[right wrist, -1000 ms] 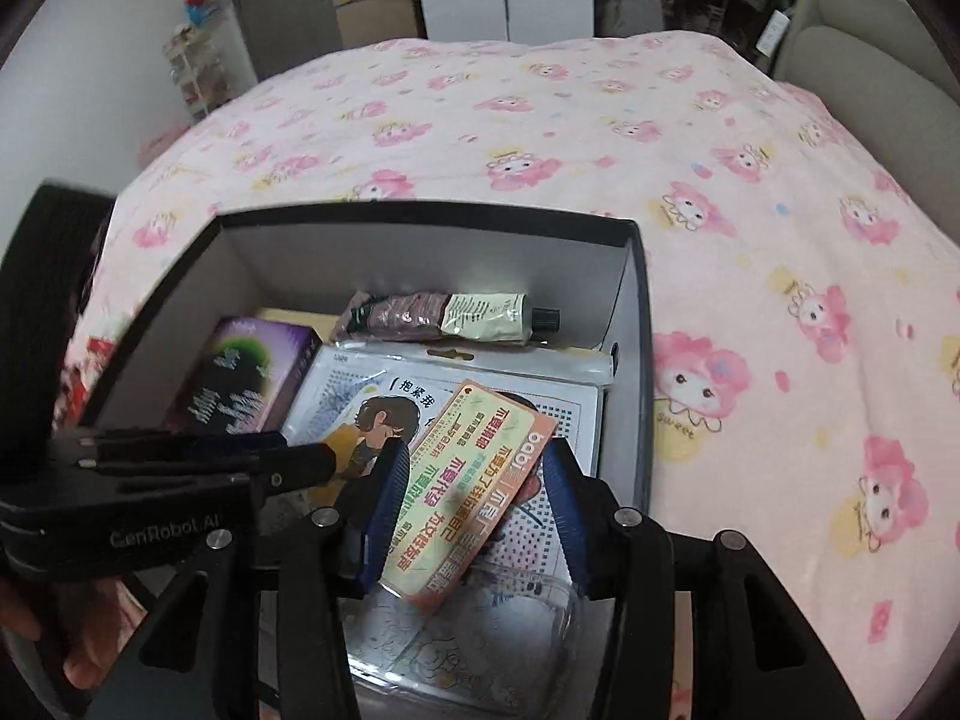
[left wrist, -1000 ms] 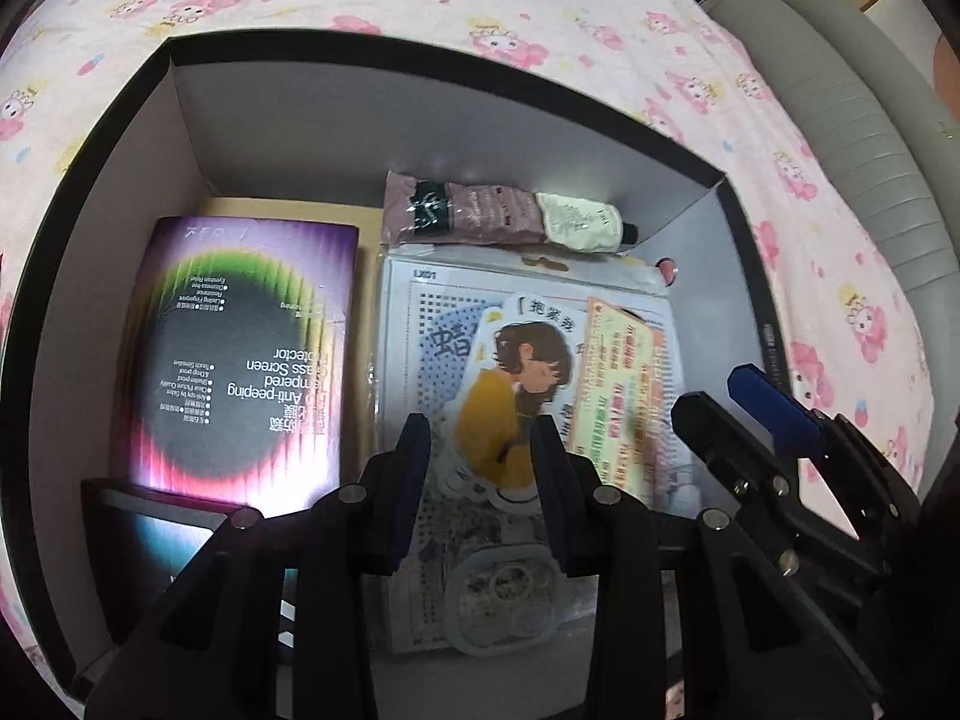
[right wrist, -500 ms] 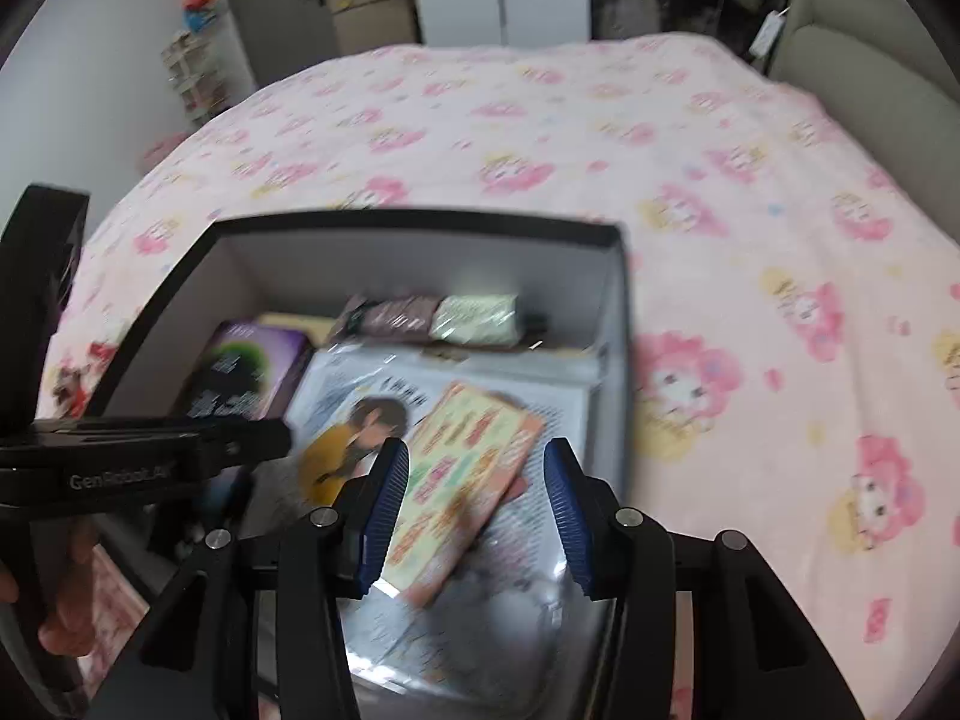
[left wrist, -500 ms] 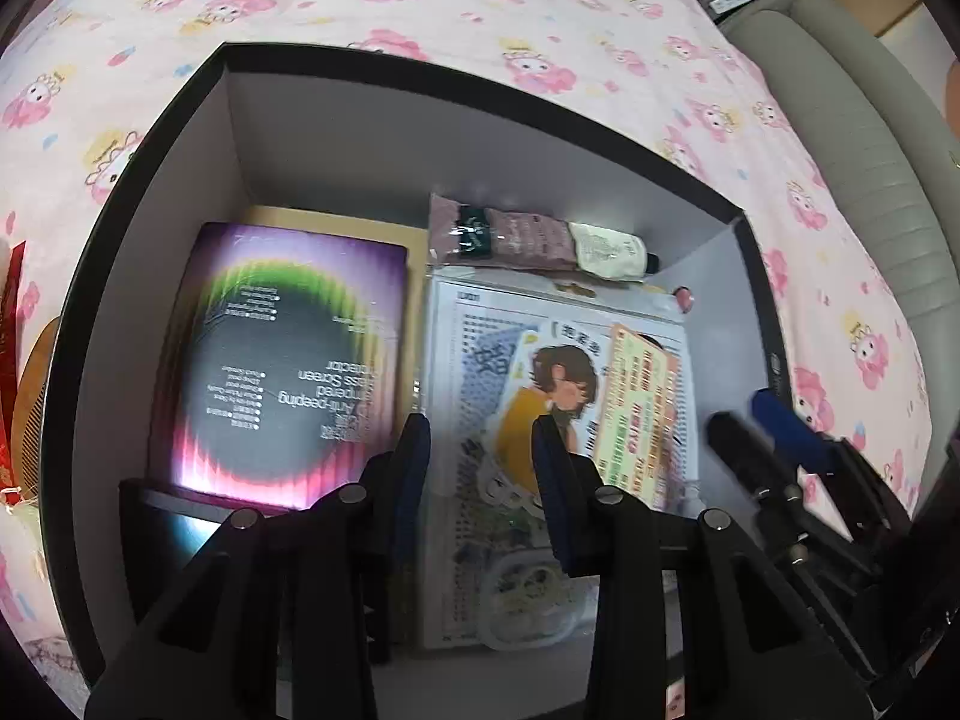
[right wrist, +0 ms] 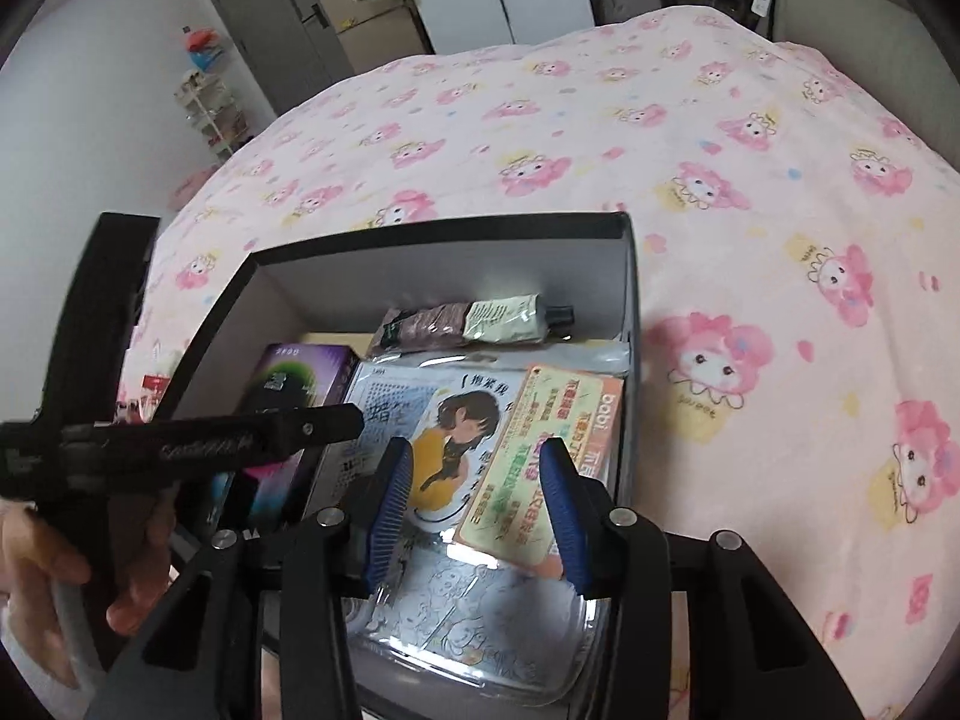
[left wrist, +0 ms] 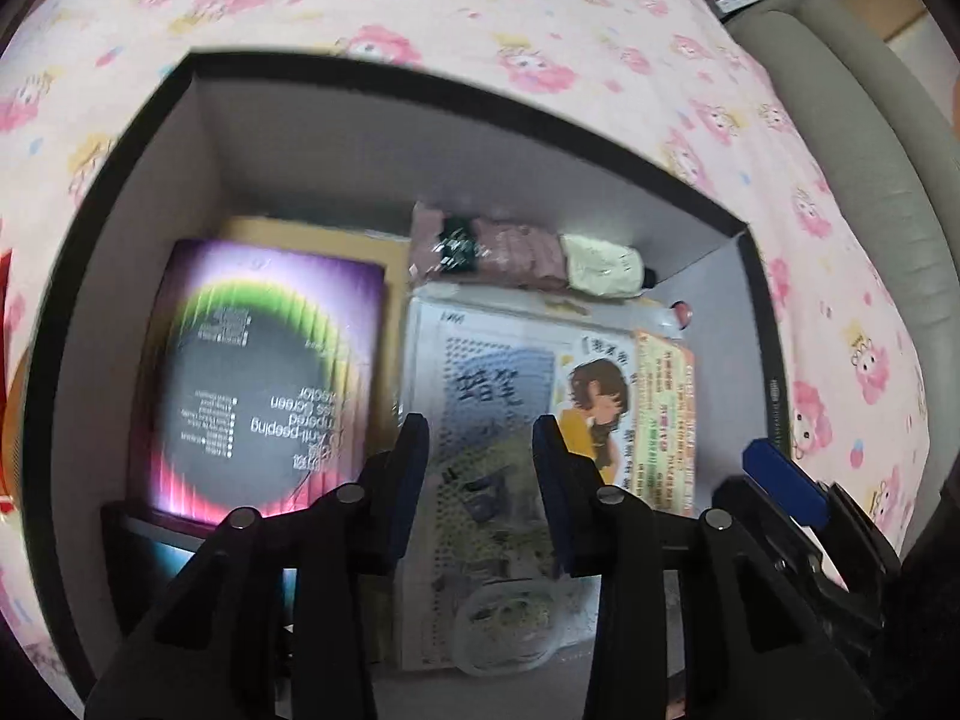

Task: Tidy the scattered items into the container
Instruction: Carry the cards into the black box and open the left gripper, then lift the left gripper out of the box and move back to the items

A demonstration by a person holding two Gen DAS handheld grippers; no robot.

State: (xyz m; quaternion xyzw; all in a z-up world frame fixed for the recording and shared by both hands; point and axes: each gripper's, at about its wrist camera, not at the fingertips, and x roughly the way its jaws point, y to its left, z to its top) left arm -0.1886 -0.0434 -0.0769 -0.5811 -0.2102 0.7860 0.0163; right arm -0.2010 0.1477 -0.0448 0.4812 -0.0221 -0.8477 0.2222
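Note:
A black box with grey inner walls [left wrist: 336, 138] [right wrist: 456, 285] sits on the bed. Inside lie a purple screen-protector box [left wrist: 264, 378] [right wrist: 294, 375], a clear craft pack with a cartoon girl [left wrist: 498, 396] [right wrist: 456, 426], an orange card [left wrist: 663, 414] [right wrist: 540, 468] on top of it, and a tube [left wrist: 528, 255] [right wrist: 480, 321] along the far wall. My left gripper [left wrist: 480, 462] is open and empty above the box. My right gripper [right wrist: 477, 504] is open and empty above the orange card. The right gripper shows in the left view [left wrist: 786, 498], the left one in the right view [right wrist: 198, 435].
The box rests on a pink cartoon-print blanket [right wrist: 750, 192] [left wrist: 540, 12]. A grey padded headboard or sofa [left wrist: 870, 156] runs along the right. Red packaging [left wrist: 5, 300] lies outside the box's left wall. A door, cupboards and a shelf stand at the far end of the room [right wrist: 282, 30].
The orange card has left my right gripper and now lies flat on the craft pack. Both grippers have pulled back and up from the box.

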